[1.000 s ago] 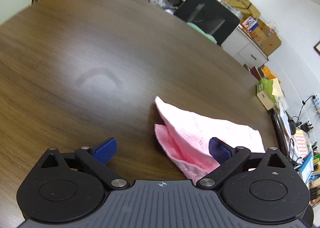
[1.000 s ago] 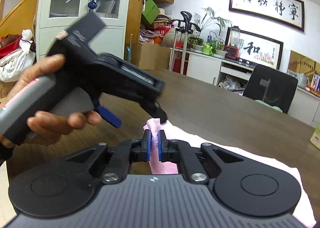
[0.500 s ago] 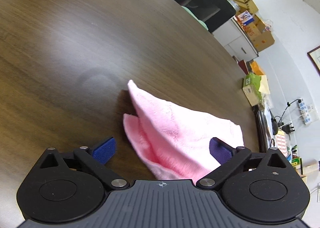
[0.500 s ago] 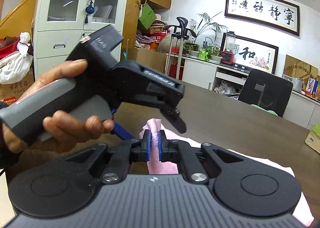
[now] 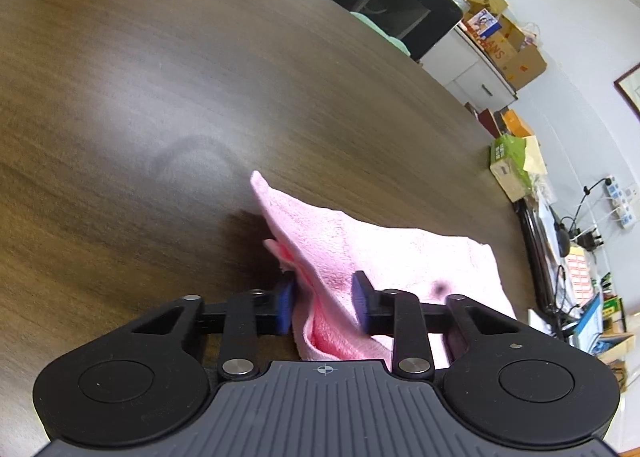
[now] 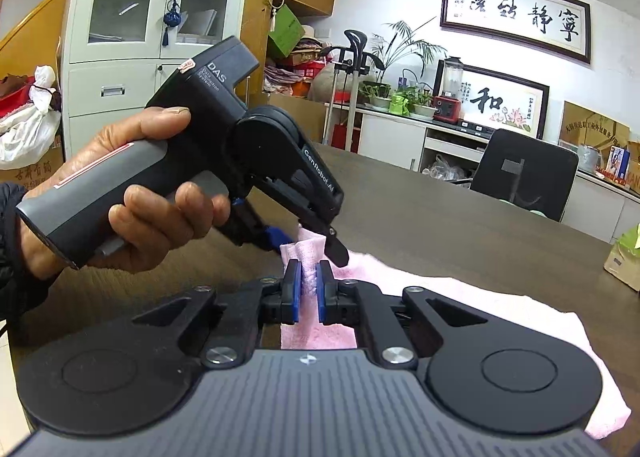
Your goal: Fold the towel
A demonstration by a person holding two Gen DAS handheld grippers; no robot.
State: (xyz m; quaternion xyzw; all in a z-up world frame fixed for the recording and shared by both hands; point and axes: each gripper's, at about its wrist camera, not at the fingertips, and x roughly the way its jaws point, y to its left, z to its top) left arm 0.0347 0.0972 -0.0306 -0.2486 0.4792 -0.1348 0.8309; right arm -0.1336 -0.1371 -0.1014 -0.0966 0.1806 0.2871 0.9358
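A pink towel (image 5: 384, 253) lies partly folded on a dark wood-grain counter (image 5: 160, 77), at the lower centre of the left wrist view. It looks light, soft and floppy, a fluffy cloth that will sag and slide wherever it is not held; its corners and doubled edges look like the best places to take hold. The left tongs (image 5: 322, 303) are partly closed around a raised fold at the towel's near corner, the blue pads touching or just beside the cloth; a full pinch cannot be confirmed. In the right wrist view, the right tongs (image 6: 308, 291) are clamped on a bunched ridge of the towel (image 6: 460, 297) at lower centre. A left hand (image 6: 136, 193) grips the other tool at middle left. The counter looks smooth, so the cloth may slip. Behind stand a black chair (image 6: 520, 177), cabinets and framed calligraphy (image 6: 516, 17) at upper right
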